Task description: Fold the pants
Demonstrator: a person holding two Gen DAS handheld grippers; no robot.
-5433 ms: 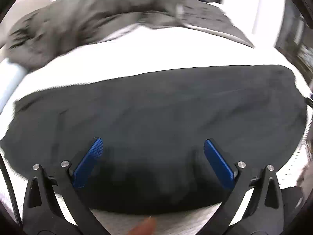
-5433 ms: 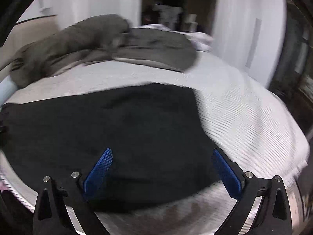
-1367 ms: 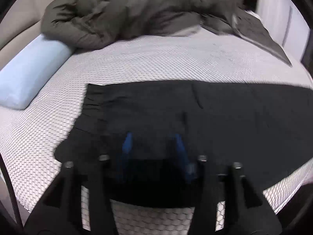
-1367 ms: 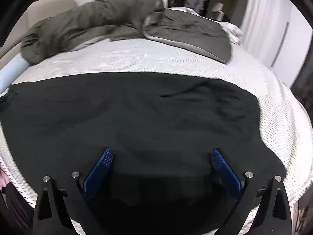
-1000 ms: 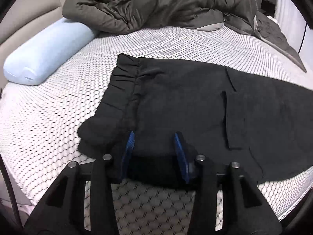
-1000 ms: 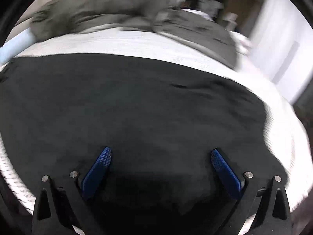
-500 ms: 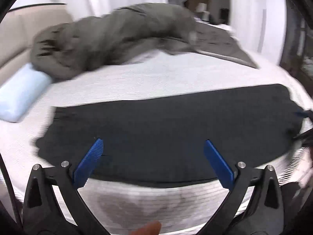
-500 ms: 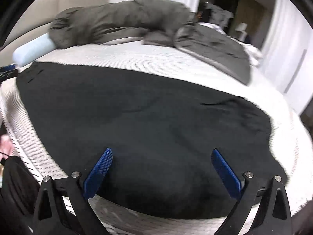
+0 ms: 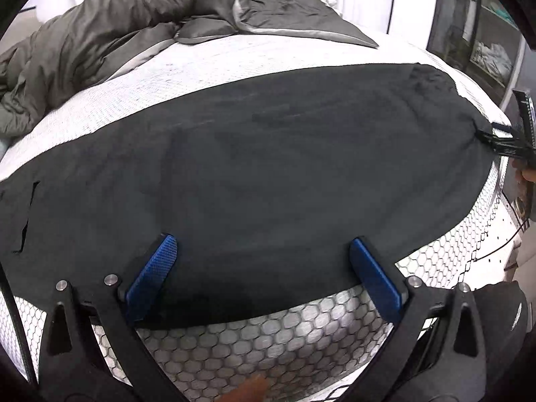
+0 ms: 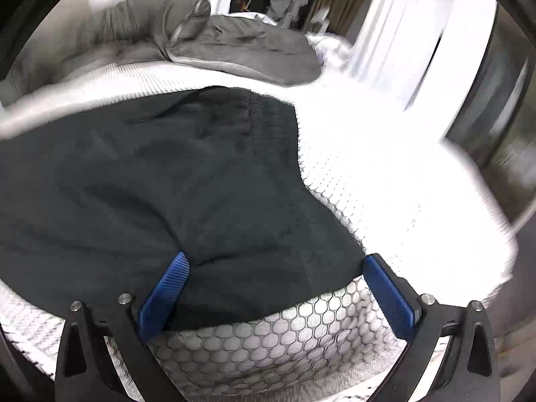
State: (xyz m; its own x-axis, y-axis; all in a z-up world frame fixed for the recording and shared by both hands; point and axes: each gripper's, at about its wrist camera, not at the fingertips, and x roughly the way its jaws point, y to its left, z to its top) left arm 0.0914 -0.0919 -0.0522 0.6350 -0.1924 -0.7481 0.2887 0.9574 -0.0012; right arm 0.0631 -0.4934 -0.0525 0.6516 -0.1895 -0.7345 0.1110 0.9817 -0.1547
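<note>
White honeycomb-patterned bedding covers the mattress (image 9: pixel 268 345), and a crumpled grey duvet (image 9: pixel 110 30) lies heaped along its far side. Your black pants (image 9: pixel 268 167) are spread flat and lengthwise across the near part of the bed, one long strip running from the left edge of the left wrist view to the far right, with their near edge close to the mattress edge. Your left gripper (image 9: pixel 264 278) is spread wide, its blue-padded fingers (image 9: pixel 152 276) poised over the near edge of the fabric and clamping nothing. Your right gripper (image 10: pixel 274 291) is likewise spread wide over the near edge of the pants at their right-hand end, where the cloth shows several creases and a stitched seam; it holds nothing. In the left wrist view, that right gripper appears at the far right edge of the pants, at or touching the fabric end; contact cannot be confirmed. Curtains and dark furniture stand beyond the bed, blurred in the right wrist view.
</note>
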